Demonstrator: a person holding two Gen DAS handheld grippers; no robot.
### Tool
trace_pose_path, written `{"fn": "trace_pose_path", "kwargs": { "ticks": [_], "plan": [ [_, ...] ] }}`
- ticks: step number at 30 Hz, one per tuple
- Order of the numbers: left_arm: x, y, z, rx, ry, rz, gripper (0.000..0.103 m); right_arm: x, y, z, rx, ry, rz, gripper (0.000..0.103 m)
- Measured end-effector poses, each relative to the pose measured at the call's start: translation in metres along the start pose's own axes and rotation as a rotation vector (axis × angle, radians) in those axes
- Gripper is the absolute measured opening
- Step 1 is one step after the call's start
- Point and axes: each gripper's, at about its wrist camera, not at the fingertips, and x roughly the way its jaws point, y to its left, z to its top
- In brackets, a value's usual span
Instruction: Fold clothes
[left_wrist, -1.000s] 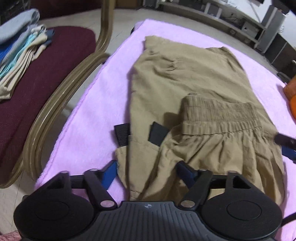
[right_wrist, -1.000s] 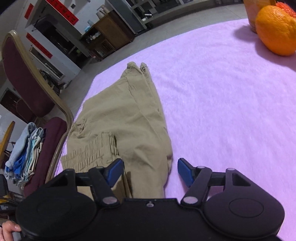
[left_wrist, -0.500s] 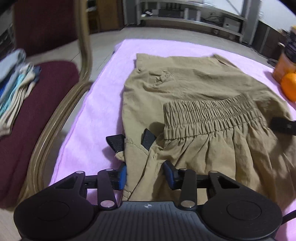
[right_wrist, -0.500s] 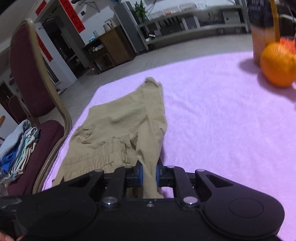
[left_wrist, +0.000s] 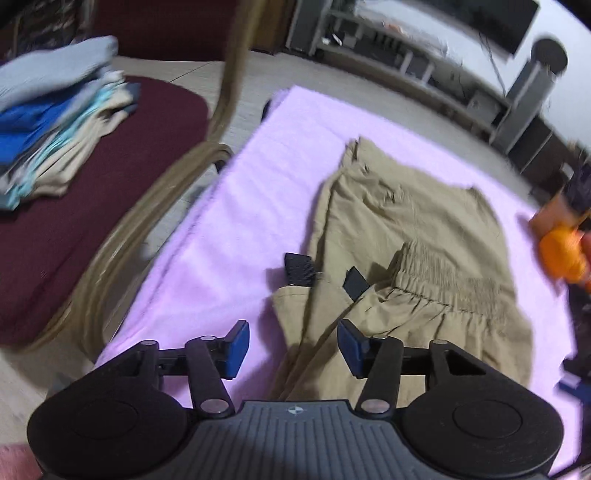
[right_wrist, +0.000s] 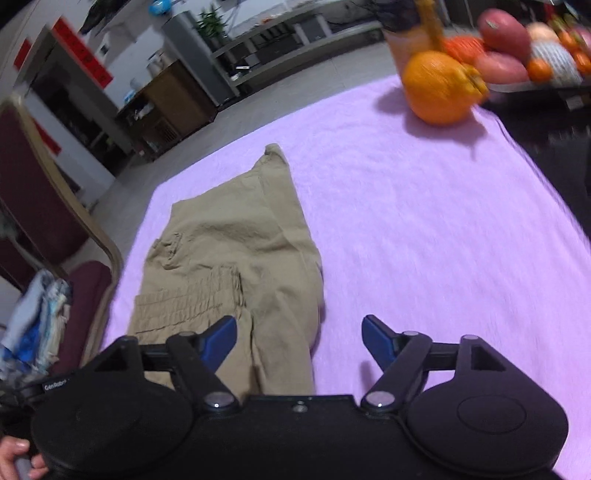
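While both sets of jaws have just been opening, nothing's pinched in either one. The left gripper (left_wrist: 291, 345) has its blue pads spread apart above the near edge of the khaki trousers (left_wrist: 406, 236), fabric below the gap but not pressed. The right gripper (right_wrist: 299, 341) is spread wider, left pad over the cloth, right pad over bare blanket.

The trousers (right_wrist: 236, 251) lie folded on the pink blanket (left_wrist: 251, 206), elastic waistband (left_wrist: 454, 277) flipped over on top and two black strap ends (left_wrist: 299, 267) poking out at the side.

Container-wise, there's a fruit tray (right_wrist: 528, 86) at the blanket's far corner with reddish and orange fruit piled in it, too blurry to name. A big orange (right_wrist: 436, 88) sits just in front of it, well apart from the trousers.

Off the blanket's other side, a maroon chair (left_wrist: 92, 192) carries a stack of folded clothes (left_wrist: 51, 122). A hand (right_wrist: 14, 458) shows at the bottom corner of the right view.
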Motion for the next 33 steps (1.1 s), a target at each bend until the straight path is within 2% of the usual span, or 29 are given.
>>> {"fn": "trace_pose_path", "kwargs": {
  "ticks": [3, 5, 8, 11, 12, 13, 14, 16, 18, 22, 23, 25, 26, 27, 30, 32, 33],
  "plan": [
    [-0.004, 0.009, -0.016, -0.005, 0.033, -0.066, 0.053, 0.003, -0.011, -0.014, 0.073, 0.079, 0.072, 0.075],
    [0.003, 0.007, -0.024, 0.022, 0.077, -0.068, 0.055, 0.008, -0.013, -0.023, 0.07, 0.127, 0.101, 0.074],
    [0.016, 0.005, -0.03, 0.051, 0.127, -0.058, 0.059, 0.022, -0.009, -0.037, 0.053, 0.187, 0.074, 0.072],
    [0.03, 0.007, -0.031, 0.03, 0.183, -0.089, 0.062, 0.033, -0.005, -0.042, 0.022, 0.193, 0.076, 0.067],
    [0.031, 0.004, -0.032, 0.04, 0.177, -0.085, 0.061, 0.035, -0.003, -0.042, 0.013, 0.196, 0.088, 0.056],
    [0.031, 0.0, -0.032, 0.051, 0.171, -0.082, 0.056, 0.038, -0.002, -0.042, 0.016, 0.198, 0.098, 0.034],
    [0.032, -0.003, -0.033, 0.062, 0.163, -0.079, 0.049, 0.041, 0.0, -0.043, 0.014, 0.197, 0.095, 0.025],
    [0.027, -0.014, -0.036, 0.098, 0.126, -0.047, 0.028, 0.045, 0.008, -0.045, -0.019, 0.187, 0.075, 0.012],
    [0.017, -0.02, -0.038, 0.111, 0.093, -0.021, 0.017, 0.033, 0.018, -0.043, -0.063, 0.142, 0.073, 0.008],
    [0.001, -0.017, -0.044, 0.053, 0.116, -0.064, 0.015, -0.005, 0.027, -0.038, -0.094, 0.054, 0.087, 0.007],
    [0.0, -0.016, -0.046, 0.037, 0.129, -0.073, 0.015, -0.007, 0.024, -0.04, -0.093, 0.056, 0.075, 0.007],
    [0.013, -0.015, -0.052, 0.028, 0.17, -0.042, 0.025, -0.002, 0.018, -0.044, -0.098, 0.082, 0.037, 0.007],
    [0.018, -0.014, -0.055, 0.022, 0.187, -0.029, 0.027, 0.006, 0.016, -0.047, -0.106, 0.106, 0.01, 0.008],
    [0.018, -0.012, -0.053, 0.008, 0.187, -0.029, 0.03, 0.014, 0.013, -0.049, -0.114, 0.13, -0.018, 0.011],
    [0.007, -0.001, -0.051, -0.053, 0.15, 0.0, 0.038, 0.018, 0.011, -0.048, -0.139, 0.131, -0.094, 0.036],
    [-0.008, 0.008, -0.054, -0.081, 0.088, 0.042, 0.038, 0.004, 0.01, -0.042, -0.123, 0.078, -0.106, 0.042],
    [-0.014, 0.01, -0.054, -0.079, 0.057, 0.068, 0.03, -0.004, 0.008, -0.039, -0.108, 0.047, -0.1, 0.046]
  ]
}}
